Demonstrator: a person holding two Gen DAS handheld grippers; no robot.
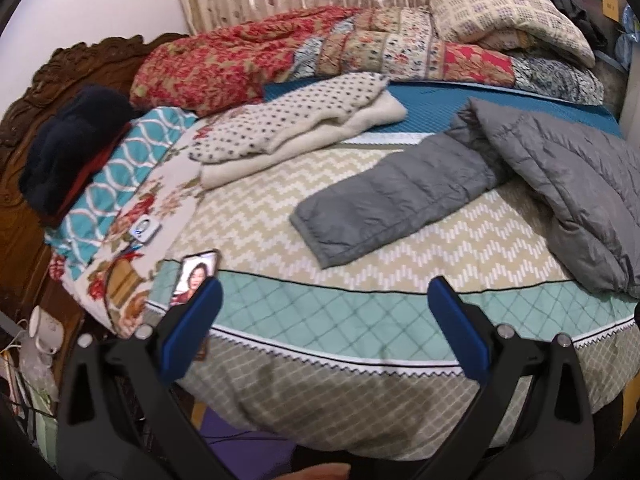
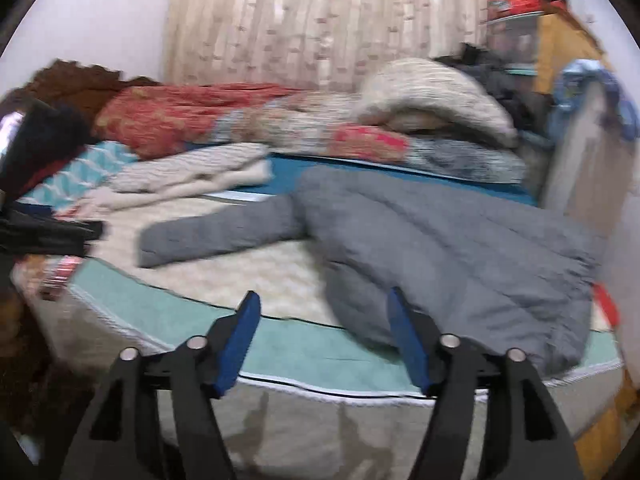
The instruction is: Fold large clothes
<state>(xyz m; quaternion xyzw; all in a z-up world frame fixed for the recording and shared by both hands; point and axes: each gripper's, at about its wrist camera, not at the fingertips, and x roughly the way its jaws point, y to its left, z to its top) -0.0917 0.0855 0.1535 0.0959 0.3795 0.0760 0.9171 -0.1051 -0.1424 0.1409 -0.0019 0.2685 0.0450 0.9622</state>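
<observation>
A grey quilted jacket [image 1: 560, 184] lies spread on the right half of the bed, with one sleeve [image 1: 384, 200] stretched out to the left over the zigzag bedspread. My left gripper [image 1: 324, 284] hovers open over the bed's near edge, short of the sleeve cuff, with nothing between its blue pads. The right wrist view is blurred. It shows the jacket [image 2: 440, 240] and its sleeve [image 2: 216, 232]. My right gripper [image 2: 323, 293] is open and empty above the bed edge, its right finger close to the jacket's near hem.
A phone [image 1: 196, 276] with a lit screen lies by the left fingertip. Folded blankets [image 1: 304, 120] and quilts [image 1: 248, 56] are piled along the back. Pillows and a dark garment [image 1: 68, 144] sit by the carved headboard [image 1: 24, 92]. A mug [image 1: 46, 330] stands beside the bed.
</observation>
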